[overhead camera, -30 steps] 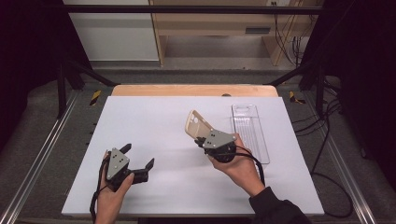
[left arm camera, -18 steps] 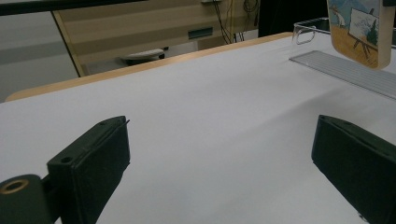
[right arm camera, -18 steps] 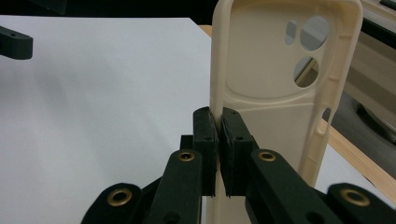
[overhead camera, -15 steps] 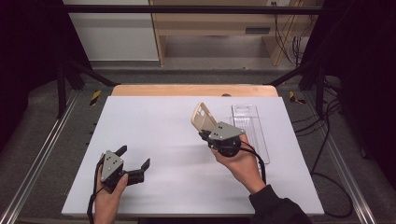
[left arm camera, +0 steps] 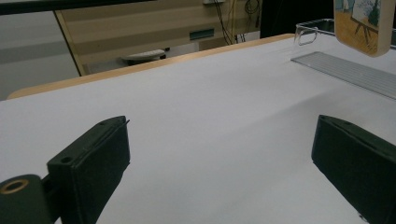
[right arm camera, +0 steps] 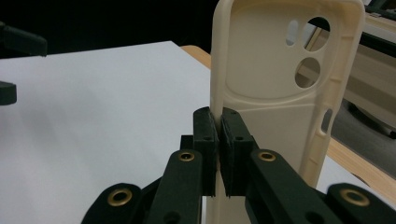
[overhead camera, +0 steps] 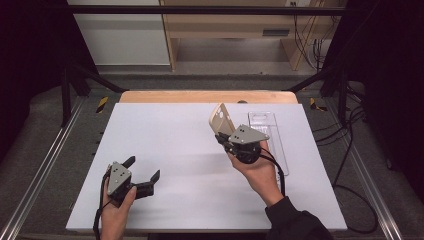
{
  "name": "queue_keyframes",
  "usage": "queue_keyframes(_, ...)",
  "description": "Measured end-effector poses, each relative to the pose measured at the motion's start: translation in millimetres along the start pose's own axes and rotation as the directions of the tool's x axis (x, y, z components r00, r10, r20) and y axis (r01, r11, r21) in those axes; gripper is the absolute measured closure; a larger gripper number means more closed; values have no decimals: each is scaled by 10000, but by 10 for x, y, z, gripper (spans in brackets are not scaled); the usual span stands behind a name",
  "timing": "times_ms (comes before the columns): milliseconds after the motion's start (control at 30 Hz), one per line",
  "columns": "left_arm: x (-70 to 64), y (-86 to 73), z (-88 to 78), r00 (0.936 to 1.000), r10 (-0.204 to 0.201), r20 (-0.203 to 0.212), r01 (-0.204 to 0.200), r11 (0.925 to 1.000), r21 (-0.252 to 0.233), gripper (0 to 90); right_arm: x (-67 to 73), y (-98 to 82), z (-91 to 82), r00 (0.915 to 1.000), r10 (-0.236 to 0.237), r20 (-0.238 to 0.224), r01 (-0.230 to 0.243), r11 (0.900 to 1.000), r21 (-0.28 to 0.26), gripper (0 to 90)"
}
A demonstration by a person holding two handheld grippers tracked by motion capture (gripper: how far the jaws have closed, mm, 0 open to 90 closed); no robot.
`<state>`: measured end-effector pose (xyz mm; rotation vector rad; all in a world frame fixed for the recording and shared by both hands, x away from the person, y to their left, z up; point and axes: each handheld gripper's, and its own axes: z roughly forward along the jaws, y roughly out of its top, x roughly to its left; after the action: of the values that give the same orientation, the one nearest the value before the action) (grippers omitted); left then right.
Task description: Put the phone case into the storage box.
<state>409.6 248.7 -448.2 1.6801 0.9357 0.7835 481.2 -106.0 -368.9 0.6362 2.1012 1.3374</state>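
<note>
Phone case [right arm camera: 261,88] in R gripper [right arm camera: 218,135]

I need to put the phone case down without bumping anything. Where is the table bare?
The wide white stretch between the left tool and the right tool is bare, as is the far left of the table. The right side is crowded: the clear tray lies there, just beyond the held case.
</note>
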Motion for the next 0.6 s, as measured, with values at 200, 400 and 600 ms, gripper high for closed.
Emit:
queue_keyframes(200, 4, -2, -6, 10000, -31, -11, 31, 10000, -18, 41, -95, 34, -58, 9977, 605, 310, -590, 9971, -484, 861)
queue_keyframes(400, 9, -3, -7, 10000, -64, -40, 64, 9999, -78, 41, -184, 42, -98, 9922, 1111, 572, -1062, 9910, -813, 861)
queue_keyframes(600, 33, -5, -25, 9998, -154, -124, 151, 9997, -205, 41, -284, 48, -143, 9832, 1601, 871, -1503, 9826, -1091, 861)
